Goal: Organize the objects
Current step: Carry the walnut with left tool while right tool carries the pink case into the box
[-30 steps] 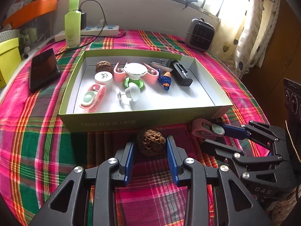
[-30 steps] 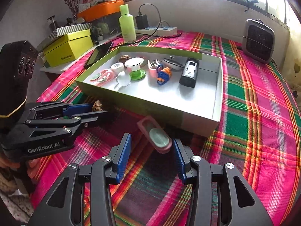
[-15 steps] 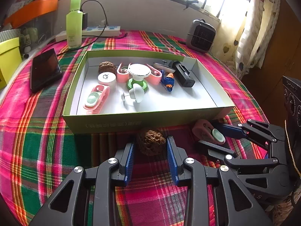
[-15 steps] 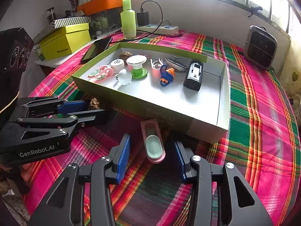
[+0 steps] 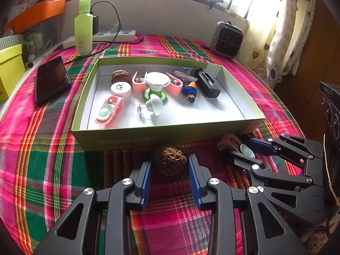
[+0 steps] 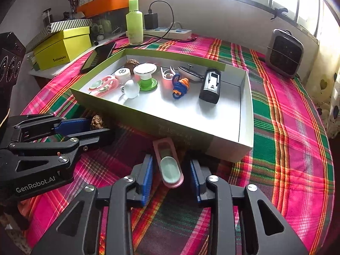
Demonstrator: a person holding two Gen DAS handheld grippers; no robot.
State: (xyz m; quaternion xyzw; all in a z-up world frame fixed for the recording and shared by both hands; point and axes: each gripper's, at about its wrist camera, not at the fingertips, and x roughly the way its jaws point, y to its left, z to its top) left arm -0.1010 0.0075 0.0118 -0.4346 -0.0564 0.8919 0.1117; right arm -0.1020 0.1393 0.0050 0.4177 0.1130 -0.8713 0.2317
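Note:
A brown walnut [image 5: 170,159] lies on the plaid cloth in front of the green box [image 5: 148,137]. My left gripper [image 5: 170,165] is open with its blue pads on either side of the walnut, small gaps showing. A pink clip with a mint pad [image 6: 169,163] lies on the cloth before the box's near wall [image 6: 170,129]. My right gripper [image 6: 171,170] is open around it, not touching. The walnut also shows in the right wrist view [image 6: 98,122], and the clip in the left wrist view [image 5: 238,145]. The box holds several small items.
A black phone [image 5: 52,78], a green bottle [image 5: 83,27] and a power strip [image 5: 114,35] sit at the far left. A small heater [image 5: 228,39] stands at the far right. A yellow box [image 6: 63,43] sits off the table's left edge.
Both grippers have moved forward toward the box, so the walnut and the pink clip sit deeper between their pads. The clip has turned to point lengthwise between the right pads.

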